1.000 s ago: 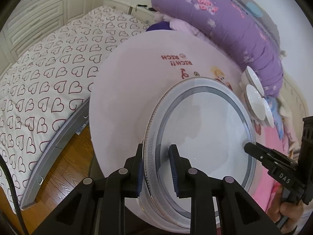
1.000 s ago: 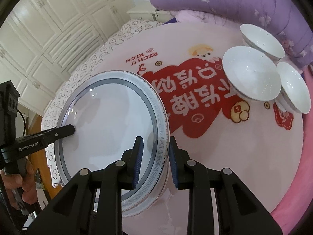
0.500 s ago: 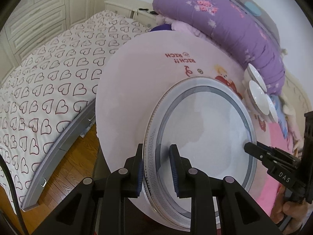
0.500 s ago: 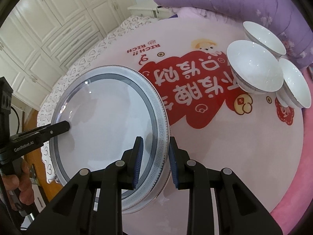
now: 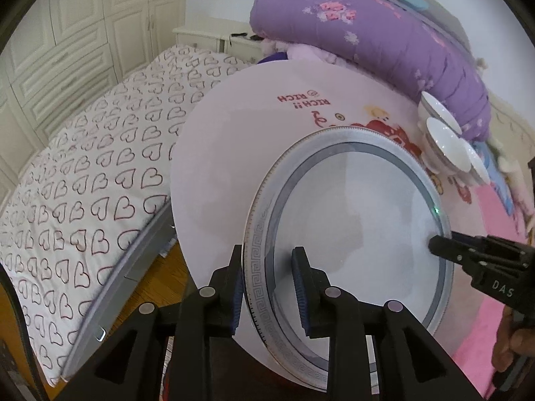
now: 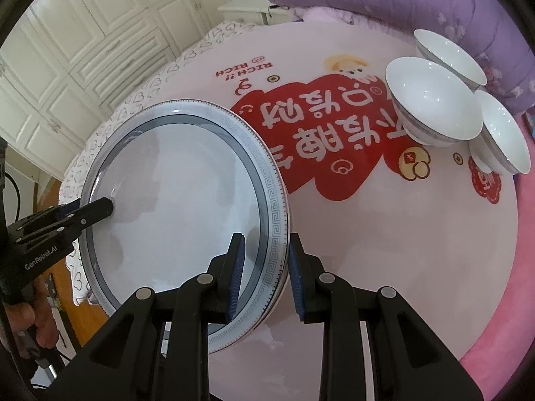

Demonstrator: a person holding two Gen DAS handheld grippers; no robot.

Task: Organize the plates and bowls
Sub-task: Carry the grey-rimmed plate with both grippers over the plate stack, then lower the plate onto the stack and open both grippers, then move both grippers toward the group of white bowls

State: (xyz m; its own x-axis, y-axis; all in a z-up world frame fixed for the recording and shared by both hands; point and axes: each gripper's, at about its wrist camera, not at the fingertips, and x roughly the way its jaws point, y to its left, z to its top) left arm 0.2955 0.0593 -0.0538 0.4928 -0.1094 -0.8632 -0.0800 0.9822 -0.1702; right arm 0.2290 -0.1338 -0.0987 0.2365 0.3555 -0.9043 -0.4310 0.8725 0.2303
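A large white plate (image 5: 351, 217) (image 6: 174, 200) with a grey key-pattern rim hangs over the left edge of the round pink table (image 6: 367, 267); a second rim shows just beneath it. My left gripper (image 5: 267, 250) is clamped on its near-left rim, and its jaws are just starting to open. On the opposite rim my right gripper (image 6: 265, 237) is shut, its tip visible in the left wrist view (image 5: 438, 244). Three white bowls (image 6: 434, 100) stand at the table's far right.
A rolled purple quilt (image 5: 384, 33) lies behind the table. A bed with a heart-print sheet (image 5: 83, 183) runs along the left, above a wooden floor (image 5: 160, 274). White wardrobe doors (image 6: 83, 50) fill the back. A hand (image 6: 30, 320) holds the left gripper.
Both grippers have carried the plate a little further over the table towards the bowls. The plate's rim stays between both pairs of jaws.
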